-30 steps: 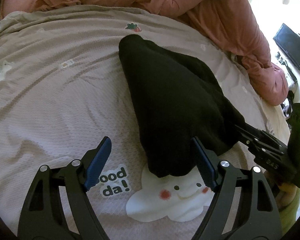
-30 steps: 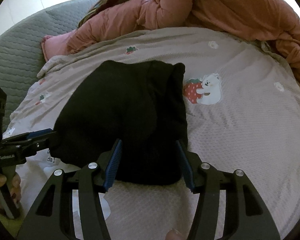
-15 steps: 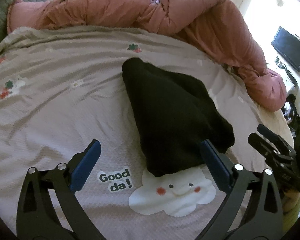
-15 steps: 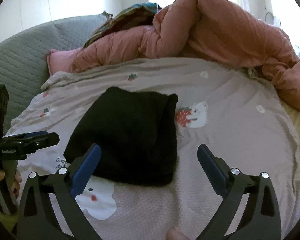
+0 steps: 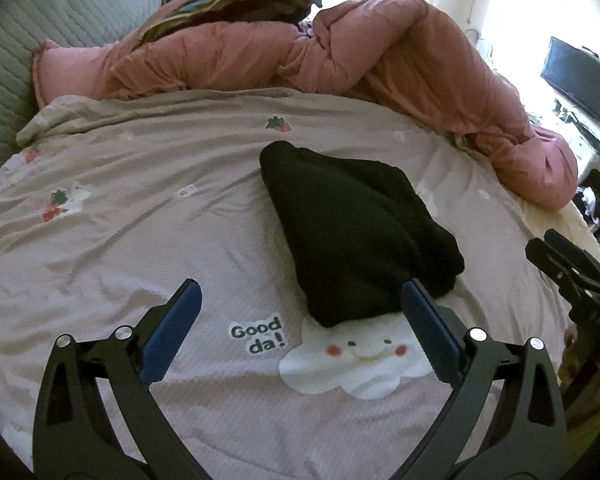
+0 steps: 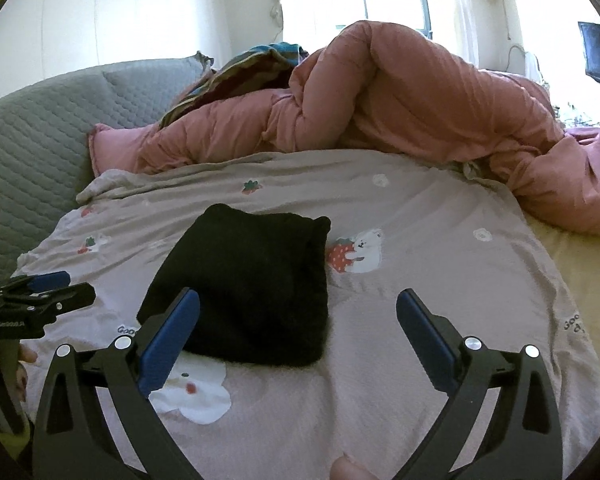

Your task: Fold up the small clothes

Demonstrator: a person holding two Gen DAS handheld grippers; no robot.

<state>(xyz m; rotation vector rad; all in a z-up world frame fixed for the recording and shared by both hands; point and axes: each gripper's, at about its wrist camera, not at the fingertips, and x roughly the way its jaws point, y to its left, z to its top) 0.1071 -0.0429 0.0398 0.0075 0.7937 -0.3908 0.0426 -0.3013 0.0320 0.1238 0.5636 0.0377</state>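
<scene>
Both grippers have drawn back and up from the black garment [image 6: 256, 284], their jaws just opened wide and empty, left gripper [image 5: 300, 320] and right gripper [image 6: 298, 328] alike. On the pale printed bedsheet [image 5: 120, 216], below a heaped pink duvet [image 5: 400, 48], the garment lies as a compact folded bundle, so this piece looks finished. Beside a smiling cloud print [image 5: 360, 360], lettering [image 5: 258, 336] reads "Good da!".

You had a pink duvet [image 5: 420, 52] bunched behind the printed bedspread [image 5: 140, 200], a grey quilted headboard [image 6: 40, 140], and a wall screen [image 5: 578, 78].
</scene>
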